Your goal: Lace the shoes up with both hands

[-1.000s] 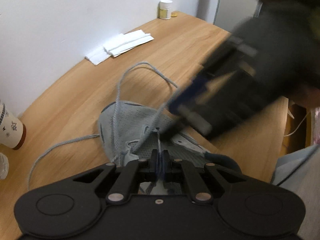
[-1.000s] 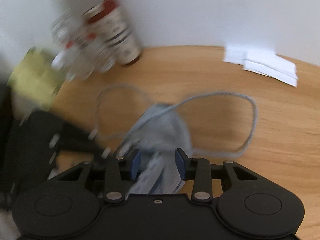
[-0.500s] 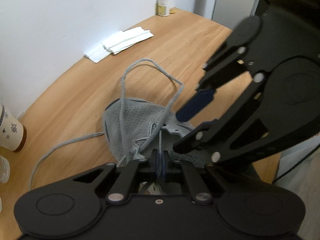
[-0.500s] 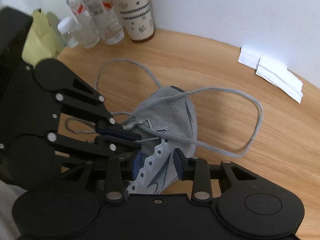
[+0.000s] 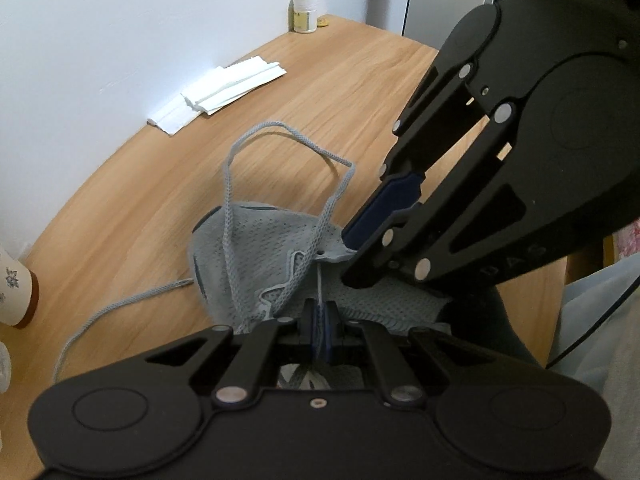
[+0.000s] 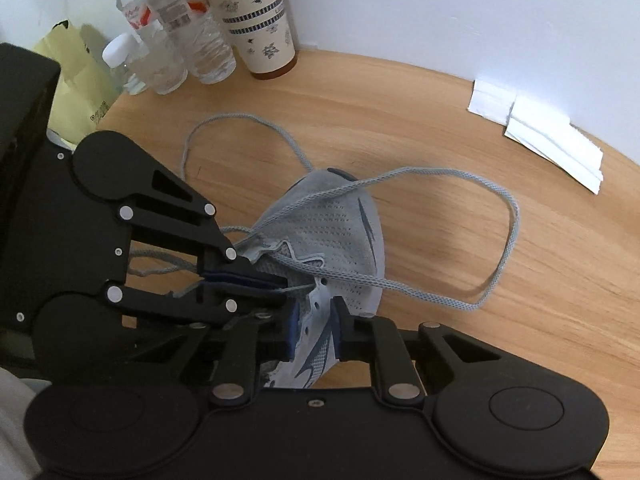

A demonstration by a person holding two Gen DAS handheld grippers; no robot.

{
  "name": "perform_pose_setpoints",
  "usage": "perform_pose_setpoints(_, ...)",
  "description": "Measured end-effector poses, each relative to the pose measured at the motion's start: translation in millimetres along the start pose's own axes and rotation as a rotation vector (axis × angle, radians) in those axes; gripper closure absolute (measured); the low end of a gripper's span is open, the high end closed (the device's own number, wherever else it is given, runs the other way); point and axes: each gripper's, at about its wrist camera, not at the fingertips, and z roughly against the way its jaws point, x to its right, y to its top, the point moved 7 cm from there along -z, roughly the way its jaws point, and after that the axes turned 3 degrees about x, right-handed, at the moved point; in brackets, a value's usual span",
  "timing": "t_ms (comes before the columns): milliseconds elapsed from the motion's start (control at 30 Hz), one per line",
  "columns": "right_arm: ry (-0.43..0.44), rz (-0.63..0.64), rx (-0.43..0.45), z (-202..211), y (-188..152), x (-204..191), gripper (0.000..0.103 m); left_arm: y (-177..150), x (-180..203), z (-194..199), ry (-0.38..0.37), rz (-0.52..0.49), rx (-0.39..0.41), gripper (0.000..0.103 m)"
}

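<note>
A grey mesh shoe lies on the wooden table, also in the left wrist view. Its grey lace loops loosely over the toe and onto the table. My left gripper is shut on the lace's thin tip by the eyelets; it shows in the right wrist view. My right gripper is open, its fingers astride the shoe's side, and reaches in from the right in the left wrist view.
A patterned paper cup, water bottles and a yellow bag stand at the back left. White folded papers lie by the wall. A small jar stands at the far table corner.
My right gripper has swung in from a blurred motion and settled over the shoe's side. My left gripper has kept its hold on the lace tip.
</note>
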Motion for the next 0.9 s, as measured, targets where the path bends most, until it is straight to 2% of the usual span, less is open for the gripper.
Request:
perform_pose_setpoints(433, 0.020, -0.038, 0.015, 0, -2, 5, 0.083, -14, -3, 17, -0.001, 0.041, 0.155, 0.100)
perform_pose_setpoints(633, 0.025, -0.040, 0.013, -1, -3, 7, 0.081, -13, 3, 10, -0.021, 0.025, 0.177, 0.100)
perform_pose_setpoints(900, 0.032, -0.058, 0.013, 2, -4, 13, 0.075, -20, 2, 15, -0.020, 0.045, 0.250, 0.100)
